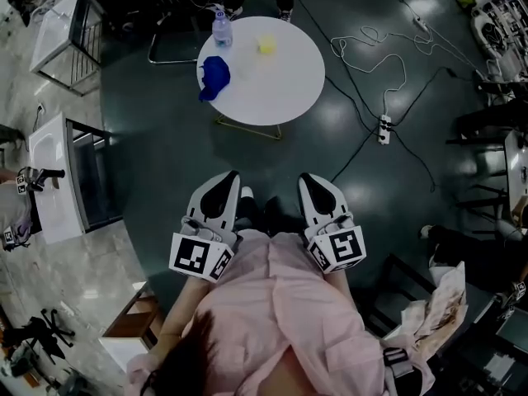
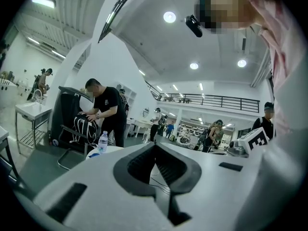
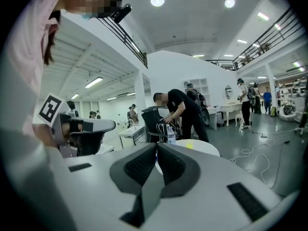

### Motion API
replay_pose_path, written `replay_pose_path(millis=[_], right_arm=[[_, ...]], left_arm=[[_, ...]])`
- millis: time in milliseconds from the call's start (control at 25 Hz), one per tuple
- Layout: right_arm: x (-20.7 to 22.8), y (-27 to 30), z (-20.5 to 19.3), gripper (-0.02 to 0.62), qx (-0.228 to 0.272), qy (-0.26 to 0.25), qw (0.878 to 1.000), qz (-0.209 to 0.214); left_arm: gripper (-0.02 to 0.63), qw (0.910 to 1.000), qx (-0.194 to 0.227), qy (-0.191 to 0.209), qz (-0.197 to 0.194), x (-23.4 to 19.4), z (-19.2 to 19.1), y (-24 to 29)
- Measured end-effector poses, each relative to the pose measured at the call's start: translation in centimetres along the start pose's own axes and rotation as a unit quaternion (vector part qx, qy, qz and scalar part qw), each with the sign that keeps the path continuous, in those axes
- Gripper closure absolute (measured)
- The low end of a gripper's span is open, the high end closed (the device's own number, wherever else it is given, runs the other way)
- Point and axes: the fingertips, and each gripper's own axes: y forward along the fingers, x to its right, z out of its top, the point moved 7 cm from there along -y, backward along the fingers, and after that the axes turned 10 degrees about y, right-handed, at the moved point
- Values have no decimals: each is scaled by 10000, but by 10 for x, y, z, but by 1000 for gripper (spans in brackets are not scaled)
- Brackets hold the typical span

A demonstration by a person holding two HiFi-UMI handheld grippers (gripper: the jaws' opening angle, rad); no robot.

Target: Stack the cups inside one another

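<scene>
Both hand-held grippers are held level and close to the person's pink shirt, each with smooth pale grey shells and ribbed black pads. The left hand-held gripper (image 1: 228, 176) has its jaws pressed together with nothing between them, and the right hand-held gripper (image 1: 309, 177) is likewise closed and empty. Each carries a white cube (image 1: 199, 256) printed with black square markers at its rear. Straight ahead of both, and well apart from them, stands a round, smooth white bench (image 1: 280, 81) on thin legs. On its far side sits a small yellow cup (image 1: 266, 45), with a clear plastic bottle (image 1: 221, 30) to its left. A blue thing (image 1: 214, 76), too small to make out, lies nearest the left hand-held gripper's side. Between the grippers and the bench lies dark glossy floor (image 1: 165, 147), with cables (image 1: 371, 64) trailing ahead and to the right.
</scene>
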Motion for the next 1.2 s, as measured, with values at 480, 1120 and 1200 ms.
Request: replay_pose_path(millis=[480, 1120, 1200], right_arm=[[20, 39, 12, 560, -121, -7, 9999, 119], [135, 136, 71, 560, -318, -109, 9981, 516], [146, 144, 76, 561, -318, -98, 9979, 551]], left_arm=[[591, 9994, -98, -136, 311, -24, -2, 25], [591, 9946, -40, -201, 1016, -58, 13, 149], [591, 9935, -47, -203, 1122, -62, 13, 160]])
